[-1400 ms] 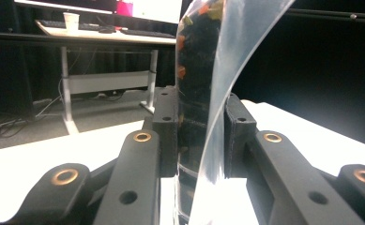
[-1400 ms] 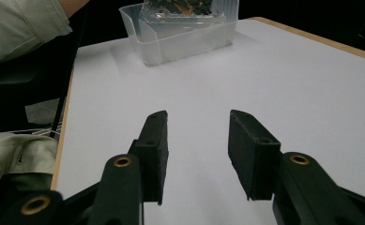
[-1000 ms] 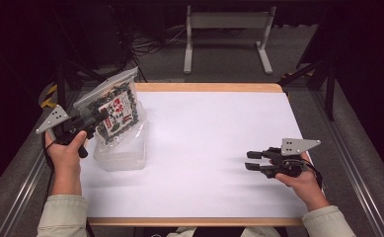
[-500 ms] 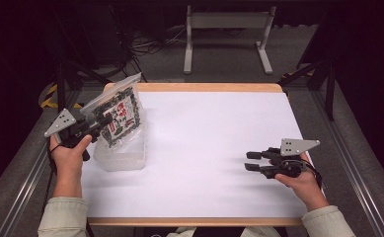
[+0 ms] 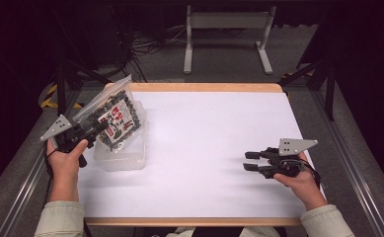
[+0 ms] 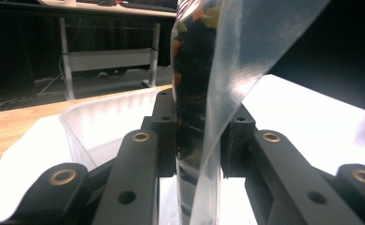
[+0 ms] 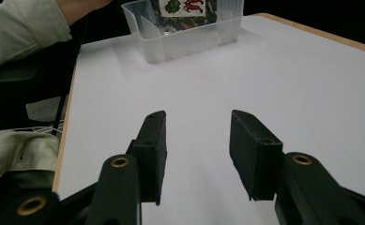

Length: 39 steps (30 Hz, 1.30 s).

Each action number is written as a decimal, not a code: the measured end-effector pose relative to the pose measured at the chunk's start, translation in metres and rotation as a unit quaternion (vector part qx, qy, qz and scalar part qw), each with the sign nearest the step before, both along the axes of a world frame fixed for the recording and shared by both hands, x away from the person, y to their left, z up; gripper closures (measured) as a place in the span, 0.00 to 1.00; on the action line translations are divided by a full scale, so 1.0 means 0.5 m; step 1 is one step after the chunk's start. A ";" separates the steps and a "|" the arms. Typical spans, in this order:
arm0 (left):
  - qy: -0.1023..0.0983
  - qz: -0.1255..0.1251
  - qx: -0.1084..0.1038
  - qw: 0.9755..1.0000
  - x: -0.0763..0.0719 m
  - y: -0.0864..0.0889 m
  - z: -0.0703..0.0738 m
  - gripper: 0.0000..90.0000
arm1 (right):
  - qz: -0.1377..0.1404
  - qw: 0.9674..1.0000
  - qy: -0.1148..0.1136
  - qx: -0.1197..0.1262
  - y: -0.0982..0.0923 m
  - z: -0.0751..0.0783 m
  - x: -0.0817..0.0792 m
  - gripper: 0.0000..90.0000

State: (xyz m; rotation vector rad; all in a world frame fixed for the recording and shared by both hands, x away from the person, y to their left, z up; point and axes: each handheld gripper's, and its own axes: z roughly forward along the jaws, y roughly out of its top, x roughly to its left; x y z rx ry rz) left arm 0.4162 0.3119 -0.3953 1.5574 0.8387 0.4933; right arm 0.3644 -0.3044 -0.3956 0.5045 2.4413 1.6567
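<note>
A clear plastic bag [image 5: 116, 114] with dark contents and a printed label hangs tilted over a clear plastic container [image 5: 123, 157] at the table's left side. My left gripper [image 5: 100, 127] is shut on the bag's lower left part. In the left gripper view both pads press the bag [image 6: 194, 93] between them, with the container's rim [image 6: 100, 112] just beyond. The bag's lower end [image 7: 182, 8] reaches into the container [image 7: 189, 35] in the right gripper view. My right gripper [image 5: 251, 161] lies low over the table at the right, open, with nothing between its fingers [image 7: 152, 140].
A white sheet [image 5: 214, 143] covers the wooden table, with bare surface between the container and the right hand. A sleeve [image 7: 20, 23] shows at the top left of the right gripper view. A metal stand [image 5: 226, 29] stands on the floor beyond the table.
The left hand has shifted slightly and the bag has sunk a little toward the container. The right gripper has stayed where it was.
</note>
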 end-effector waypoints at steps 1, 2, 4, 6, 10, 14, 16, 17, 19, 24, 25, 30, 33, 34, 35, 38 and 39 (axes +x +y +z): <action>0.000 0.000 0.000 1.000 0.000 0.000 0.000 0.80 | 0.000 1.000 0.000 0.000 0.000 0.000 0.000 0.64; 0.006 0.003 -0.004 1.000 0.002 0.003 -0.002 0.80 | 0.002 1.000 0.000 0.000 0.003 0.000 0.001 0.63; 0.013 0.008 -0.016 1.000 0.007 0.011 -0.009 0.80 | 0.002 1.000 0.000 -0.001 0.004 -0.001 0.003 0.63; 0.016 0.008 -0.023 1.000 0.010 0.016 -0.012 0.80 | 0.001 1.000 0.001 0.000 0.004 -0.001 0.003 0.63; 0.012 0.005 -0.013 1.000 0.008 0.010 -0.010 0.80 | 0.001 1.000 0.003 0.004 0.002 0.000 0.004 0.63; 0.020 0.010 -0.026 0.999 0.010 0.015 -0.013 0.80 | 0.001 1.000 0.003 0.002 0.002 -0.001 0.005 0.63; 0.027 0.011 -0.038 0.999 0.013 0.019 -0.015 0.80 | 0.001 1.000 0.001 0.003 0.002 0.000 0.003 0.62; 0.029 0.009 -0.038 0.999 0.013 0.020 -0.014 0.80 | 0.001 1.000 0.001 0.003 0.002 0.000 0.003 0.62; 0.033 0.005 -0.038 0.999 0.013 0.020 -0.012 0.80 | 0.001 1.000 0.001 0.004 0.000 0.000 0.004 0.62; 0.036 0.004 -0.041 0.999 0.014 0.024 -0.011 0.77 | -0.001 1.000 0.002 0.005 -0.002 -0.001 0.005 0.62; 0.034 0.007 -0.039 0.999 0.014 0.023 -0.010 0.70 | -0.001 1.000 0.002 0.004 -0.002 -0.001 0.004 0.61; 0.035 0.031 -0.043 0.998 0.014 0.025 -0.008 0.40 | -0.003 1.000 0.002 0.005 -0.005 -0.001 0.004 0.61; 0.025 0.038 -0.059 0.997 0.009 0.031 -0.004 0.24 | -0.003 1.000 0.001 0.006 -0.006 -0.001 0.003 0.60; 0.020 0.038 -0.064 0.997 0.007 0.032 -0.002 0.20 | -0.004 1.000 0.001 0.006 -0.006 -0.001 0.003 0.60; 0.015 0.038 -0.066 0.997 0.004 0.033 0.000 0.18 | -0.004 1.000 0.001 0.007 -0.006 -0.001 0.003 0.59; 0.008 0.040 -0.063 0.997 -0.005 0.034 0.008 0.13 | -0.005 1.000 0.001 0.005 -0.005 -0.001 0.004 0.58; 0.006 0.041 -0.062 0.997 -0.007 0.034 0.010 0.13 | -0.005 1.000 0.001 0.005 -0.005 -0.001 0.004 0.58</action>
